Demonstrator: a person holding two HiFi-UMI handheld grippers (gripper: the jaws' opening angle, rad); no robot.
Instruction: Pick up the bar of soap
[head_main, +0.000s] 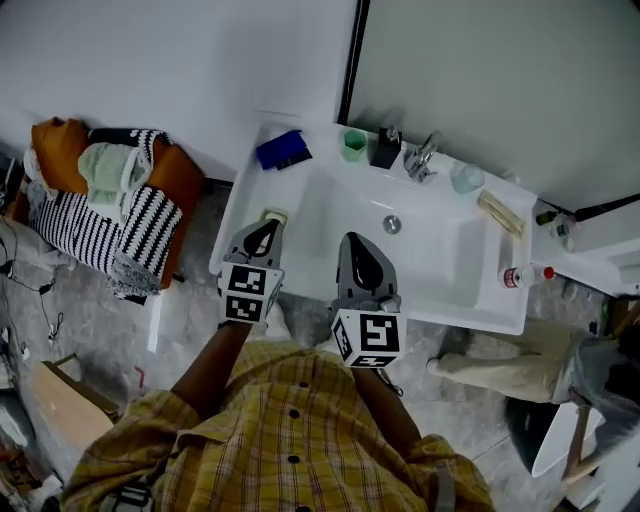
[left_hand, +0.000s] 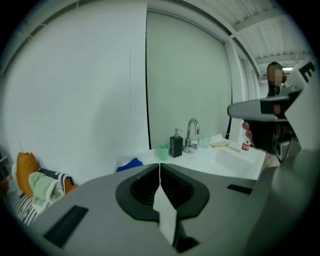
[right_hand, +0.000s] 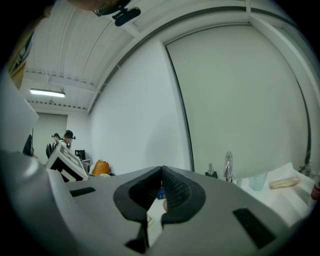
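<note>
A small pale yellow bar, seemingly the soap (head_main: 273, 216), lies on the front left corner of the white sink counter (head_main: 300, 190). My left gripper (head_main: 266, 228) hovers right behind it with its tips almost over it. Its jaws meet in a thin line, shut on nothing (left_hand: 160, 165). My right gripper (head_main: 355, 242) hangs over the basin's front edge. Its tips touch and nothing is held (right_hand: 161, 169). A beige oblong thing (head_main: 499, 212) lies to the right of the basin; I cannot tell what it is.
Along the counter's back stand a blue cloth (head_main: 283, 150), a green cup (head_main: 354, 145), a black dispenser (head_main: 386, 148), the faucet (head_main: 422, 158) and a clear cup (head_main: 466, 178). A red-capped bottle (head_main: 525, 275) lies at the right. Piled laundry (head_main: 110, 200) sits on the floor to the left.
</note>
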